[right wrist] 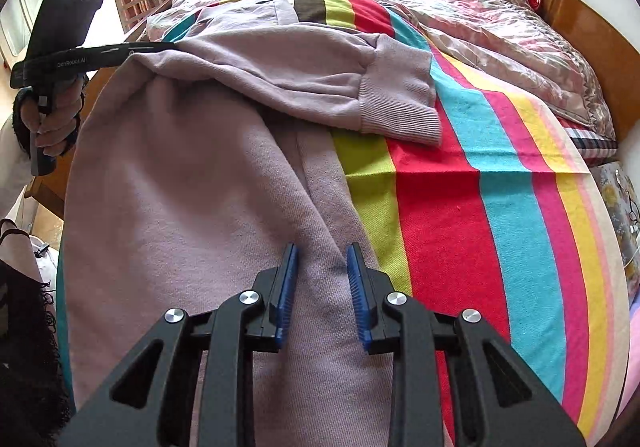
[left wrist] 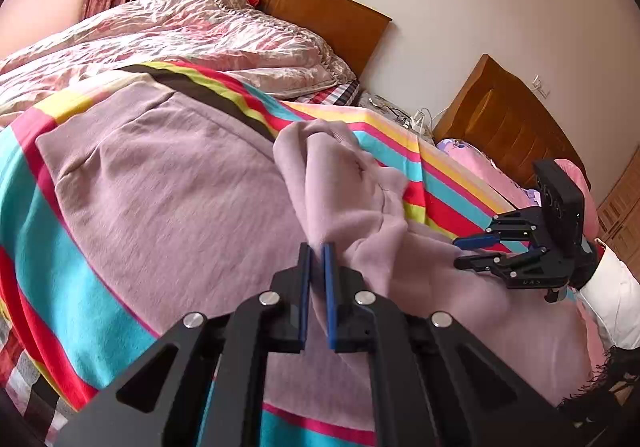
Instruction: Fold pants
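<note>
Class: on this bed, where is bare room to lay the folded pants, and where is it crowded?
Free: the striped blanket to the right of the pants and below the ribbed cuff, out to the blanket's edge. Crowded: the pants cover the blanket's left side, and the crumpled pink quilt fills the head of the bed.

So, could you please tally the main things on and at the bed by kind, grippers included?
Grippers: 2, the left gripper shut on the lilac pants, the right gripper over a ridge of them
Pants: 1
Striped blanket: 1
Pink quilt: 1
Wooden headboards: 2, one and another
Total: 7
</note>
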Demonstrator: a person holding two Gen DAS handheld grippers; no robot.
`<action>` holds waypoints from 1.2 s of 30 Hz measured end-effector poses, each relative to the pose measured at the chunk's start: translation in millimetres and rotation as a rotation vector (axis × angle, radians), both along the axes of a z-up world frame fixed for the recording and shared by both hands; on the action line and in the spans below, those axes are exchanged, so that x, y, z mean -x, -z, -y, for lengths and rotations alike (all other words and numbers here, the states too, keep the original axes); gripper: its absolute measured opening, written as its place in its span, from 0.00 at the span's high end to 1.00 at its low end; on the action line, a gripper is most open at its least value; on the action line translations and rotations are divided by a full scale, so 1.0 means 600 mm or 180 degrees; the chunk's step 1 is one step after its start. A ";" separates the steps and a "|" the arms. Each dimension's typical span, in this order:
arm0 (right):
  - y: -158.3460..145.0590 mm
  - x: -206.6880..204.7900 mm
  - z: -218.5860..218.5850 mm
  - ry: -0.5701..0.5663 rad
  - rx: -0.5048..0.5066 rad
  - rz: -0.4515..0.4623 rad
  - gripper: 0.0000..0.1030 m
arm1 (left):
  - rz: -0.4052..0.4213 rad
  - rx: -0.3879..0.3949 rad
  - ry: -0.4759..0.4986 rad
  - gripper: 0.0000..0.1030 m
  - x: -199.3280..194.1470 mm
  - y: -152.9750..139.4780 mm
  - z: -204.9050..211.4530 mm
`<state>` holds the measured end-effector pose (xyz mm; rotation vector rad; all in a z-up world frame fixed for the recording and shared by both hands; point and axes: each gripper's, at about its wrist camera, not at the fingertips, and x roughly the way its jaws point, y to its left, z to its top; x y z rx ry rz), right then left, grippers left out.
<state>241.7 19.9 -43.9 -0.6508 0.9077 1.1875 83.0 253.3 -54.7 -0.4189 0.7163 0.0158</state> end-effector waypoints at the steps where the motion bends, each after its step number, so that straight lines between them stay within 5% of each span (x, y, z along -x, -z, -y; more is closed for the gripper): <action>1: 0.000 0.002 -0.001 0.0003 0.0012 0.0026 0.74 | -0.0139 -0.0089 -0.0100 0.94 0.013 0.015 -0.003; 4: -0.001 0.016 -0.006 -0.0019 0.0072 0.0120 0.84 | -0.0168 -0.0087 -0.0313 0.93 0.043 0.018 -0.014; 7: -0.003 0.018 -0.009 0.0038 0.0087 0.0213 0.84 | 0.0114 -0.0034 -0.0315 0.56 0.036 -0.035 -0.013; 8: -0.003 0.014 -0.010 0.0085 0.0073 0.0158 0.84 | 0.0171 -0.0005 -0.0202 0.30 0.023 -0.057 -0.005; 10: -0.001 0.007 -0.011 0.0154 0.0067 0.0056 0.83 | 0.0173 -0.0035 0.0206 0.21 -0.022 -0.091 0.027; 12: 0.001 0.007 -0.013 0.0174 0.0082 0.0060 0.82 | -0.0056 -0.0410 0.0521 0.19 -0.094 -0.109 0.083; 14: 0.002 0.007 -0.013 0.0229 0.0078 0.0048 0.82 | -0.0359 -0.0905 0.0945 0.19 -0.163 -0.100 0.150; 16: 0.002 0.010 -0.013 0.0263 0.0086 0.0075 0.82 | -0.0729 -0.1148 0.1206 0.25 -0.227 -0.066 0.197; 19: 0.002 0.010 -0.013 0.0338 0.0082 0.0067 0.82 | -0.1311 -0.1448 0.1317 0.48 -0.293 0.003 0.221; 20: 0.002 0.010 -0.012 0.0359 0.0078 0.0068 0.82 | -0.1388 -0.1447 0.1293 0.52 -0.304 0.014 0.217; 22: 0.003 0.009 -0.011 0.0388 0.0057 0.0056 0.82 | -0.1331 -0.1368 0.1209 0.80 -0.303 0.012 0.194; 23: 0.003 0.010 -0.010 0.0384 0.0049 0.0055 0.82 | -0.1176 -0.1267 0.1141 0.97 -0.294 -0.003 0.179; 26: 0.003 0.007 -0.009 0.0354 0.0062 0.0064 0.81 | -0.0304 -0.0616 0.0659 0.97 -0.220 -0.085 0.077; 29: 0.003 0.000 -0.008 0.0386 0.0093 0.0102 0.67 | 0.0393 0.0399 -0.0099 0.97 -0.099 -0.109 -0.083; 33: 0.004 0.001 -0.004 0.0327 0.0048 0.0118 0.67 | 0.0126 0.0698 -0.0785 0.97 -0.004 -0.037 -0.198; 36: 0.003 0.003 -0.006 0.0304 0.0066 0.0143 0.67 | -0.0013 0.0575 -0.0773 0.93 0.014 -0.023 -0.188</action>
